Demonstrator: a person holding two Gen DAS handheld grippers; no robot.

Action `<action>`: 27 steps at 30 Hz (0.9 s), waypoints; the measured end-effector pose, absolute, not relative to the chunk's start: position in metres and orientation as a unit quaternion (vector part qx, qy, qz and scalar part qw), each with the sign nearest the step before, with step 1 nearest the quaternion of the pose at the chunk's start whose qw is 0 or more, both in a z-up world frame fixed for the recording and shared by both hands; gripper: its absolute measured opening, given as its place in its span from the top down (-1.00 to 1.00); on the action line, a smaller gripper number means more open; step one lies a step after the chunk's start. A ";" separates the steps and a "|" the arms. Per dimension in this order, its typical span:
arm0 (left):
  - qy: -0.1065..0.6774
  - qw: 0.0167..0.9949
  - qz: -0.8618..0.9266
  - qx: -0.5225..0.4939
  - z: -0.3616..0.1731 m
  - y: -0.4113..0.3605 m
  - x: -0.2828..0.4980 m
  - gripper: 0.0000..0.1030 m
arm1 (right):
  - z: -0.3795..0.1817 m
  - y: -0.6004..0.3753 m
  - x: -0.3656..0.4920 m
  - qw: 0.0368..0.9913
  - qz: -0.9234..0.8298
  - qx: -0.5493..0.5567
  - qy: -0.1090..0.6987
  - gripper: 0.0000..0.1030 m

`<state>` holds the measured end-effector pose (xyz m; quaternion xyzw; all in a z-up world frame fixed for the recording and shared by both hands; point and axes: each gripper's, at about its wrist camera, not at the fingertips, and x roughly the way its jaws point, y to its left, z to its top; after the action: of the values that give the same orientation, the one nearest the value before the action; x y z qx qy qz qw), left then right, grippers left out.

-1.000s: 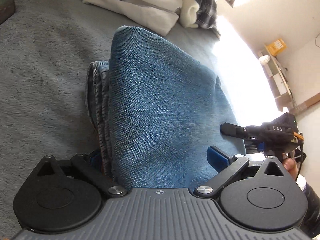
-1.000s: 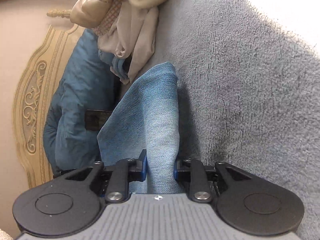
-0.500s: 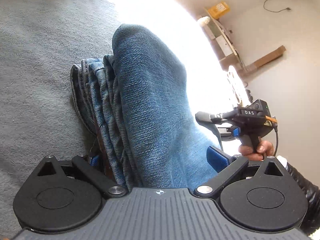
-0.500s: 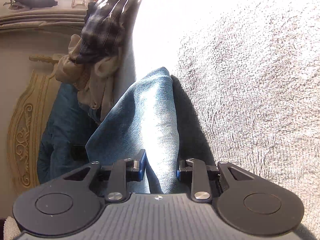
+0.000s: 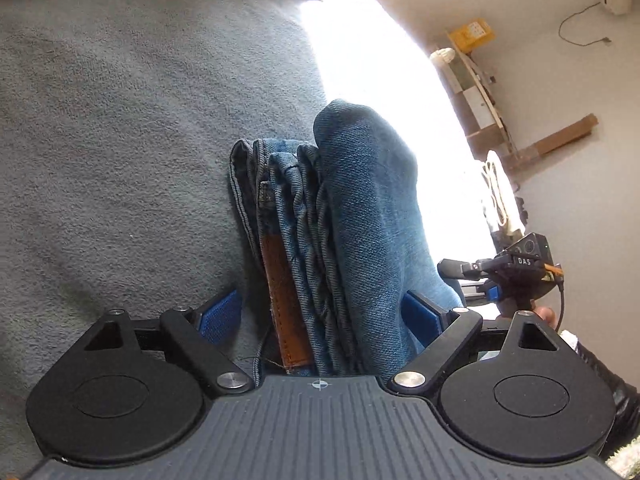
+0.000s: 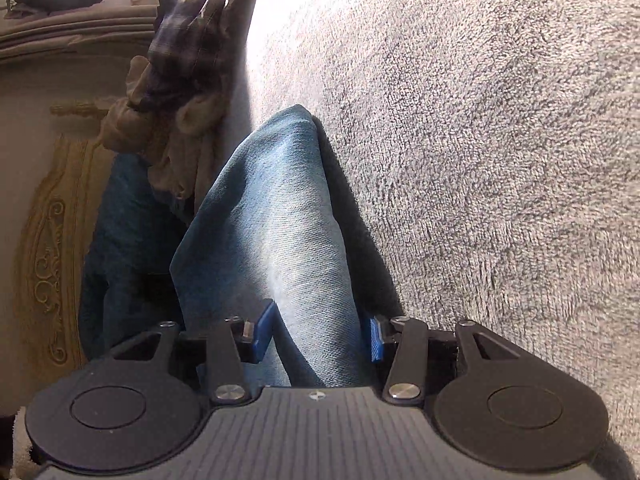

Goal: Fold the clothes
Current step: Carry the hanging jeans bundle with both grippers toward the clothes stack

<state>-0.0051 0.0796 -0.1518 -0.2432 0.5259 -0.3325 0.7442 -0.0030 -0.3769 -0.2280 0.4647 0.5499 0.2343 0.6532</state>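
Grey, deep-piled bedding point(image 5: 120, 128) spreads wide and bare to the left of the folded jeans point(image 5: 360, 208), while a sunlit edge drops off close on their right, toward a pale wall and wooden shelving point(image 5: 480, 92). Stacked denim layers show ribbed seams and a brown leather patch point(image 5: 286, 304). The left gripper point(image 5: 320, 312) straddles that stack, its jaws having just been closing, with a gap at the left pad, so it is released. The right gripper point(image 6: 316, 336) has just been opening around a smooth, rounded denim fold; both blue pads point(image 6: 264, 330) stand slightly off the cloth. Rumpled clothes point(image 6: 180, 80) lie against a carved, gilded headboard point(image 6: 48, 256).
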 end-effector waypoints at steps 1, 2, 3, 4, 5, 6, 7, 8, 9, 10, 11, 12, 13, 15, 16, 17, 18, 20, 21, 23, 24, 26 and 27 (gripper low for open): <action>0.526 0.743 -0.332 -0.245 -0.153 0.081 -0.004 -0.72 | -0.229 -0.377 -0.003 0.653 0.234 0.467 0.549 0.07; 0.528 0.739 -0.333 -0.253 -0.156 0.081 -0.002 -0.73 | -0.230 -0.377 -0.004 0.652 0.233 0.470 0.547 0.07; 0.529 0.735 -0.334 -0.263 -0.160 0.081 -0.001 -0.76 | -0.232 -0.377 -0.004 0.651 0.233 0.473 0.546 0.07; 0.527 0.732 -0.336 -0.271 -0.164 0.080 0.001 -0.83 | -0.233 -0.377 -0.004 0.651 0.232 0.475 0.545 0.07; 0.524 0.730 -0.339 -0.279 -0.168 0.079 0.002 -0.87 | -0.234 -0.376 -0.004 0.651 0.232 0.477 0.543 0.07; 0.519 0.730 -0.341 -0.286 -0.170 0.078 0.003 -0.95 | -0.234 -0.375 -0.003 0.651 0.233 0.479 0.542 0.07; 0.514 0.731 -0.342 -0.292 -0.170 0.077 0.004 -0.96 | -0.234 -0.374 -0.001 0.650 0.234 0.480 0.540 0.07; 0.508 0.731 -0.344 -0.298 -0.170 0.076 0.005 -0.96 | -0.234 -0.371 0.001 0.650 0.235 0.482 0.539 0.07; 0.503 0.732 -0.343 -0.306 -0.171 0.075 0.007 -0.96 | -0.234 -0.369 0.003 0.649 0.236 0.485 0.537 0.07; 0.497 0.732 -0.342 -0.317 -0.171 0.075 0.009 -0.92 | -0.235 -0.367 0.004 0.648 0.238 0.488 0.534 0.07; 0.494 0.731 -0.340 -0.325 -0.173 0.074 0.011 -0.88 | -0.236 -0.365 0.006 0.648 0.240 0.489 0.532 0.07; 0.495 0.730 -0.340 -0.327 -0.173 0.073 0.012 -0.80 | -0.237 -0.363 0.008 0.649 0.241 0.489 0.531 0.07; 0.497 0.728 -0.341 -0.326 -0.173 0.073 0.011 -0.75 | -0.236 -0.360 0.009 0.650 0.243 0.488 0.530 0.08; 0.504 0.723 -0.348 -0.320 -0.173 0.072 0.007 -0.65 | -0.234 -0.359 0.008 0.651 0.244 0.484 0.531 0.09; 0.511 0.718 -0.354 -0.312 -0.173 0.072 0.004 -0.57 | -0.234 -0.359 0.006 0.651 0.245 0.482 0.533 0.09; 0.517 0.713 -0.359 -0.309 -0.174 0.074 -0.001 -0.54 | -0.233 -0.360 0.005 0.650 0.246 0.481 0.534 0.09; 0.521 0.708 -0.361 -0.310 -0.176 0.077 -0.005 -0.47 | -0.233 -0.360 0.003 0.648 0.247 0.481 0.536 0.09; 0.522 0.704 -0.361 -0.319 -0.180 0.080 -0.010 -0.43 | -0.236 -0.361 0.000 0.643 0.252 0.484 0.538 0.09; 0.522 0.703 -0.362 -0.322 -0.182 0.079 -0.009 -0.44 | -0.237 -0.360 0.002 0.641 0.257 0.483 0.538 0.09; 0.520 0.702 -0.363 -0.323 -0.184 0.074 -0.007 -0.47 | -0.238 -0.355 0.006 0.638 0.269 0.479 0.539 0.06; 0.518 0.704 -0.365 -0.321 -0.184 0.070 -0.006 -0.48 | -0.236 -0.350 0.009 0.643 0.275 0.470 0.539 0.07; 0.513 0.710 -0.368 -0.311 -0.181 0.064 -0.007 -0.50 | -0.230 -0.339 0.011 0.660 0.282 0.443 0.537 0.07; 0.512 0.712 -0.368 -0.311 -0.180 0.063 -0.008 -0.50 | -0.227 -0.337 0.010 0.668 0.280 0.435 0.535 0.09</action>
<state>-0.0076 0.0632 -0.1801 -0.3111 0.5117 -0.3676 0.7115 0.0100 -0.3371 -0.2267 0.4350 0.5350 0.2804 0.6678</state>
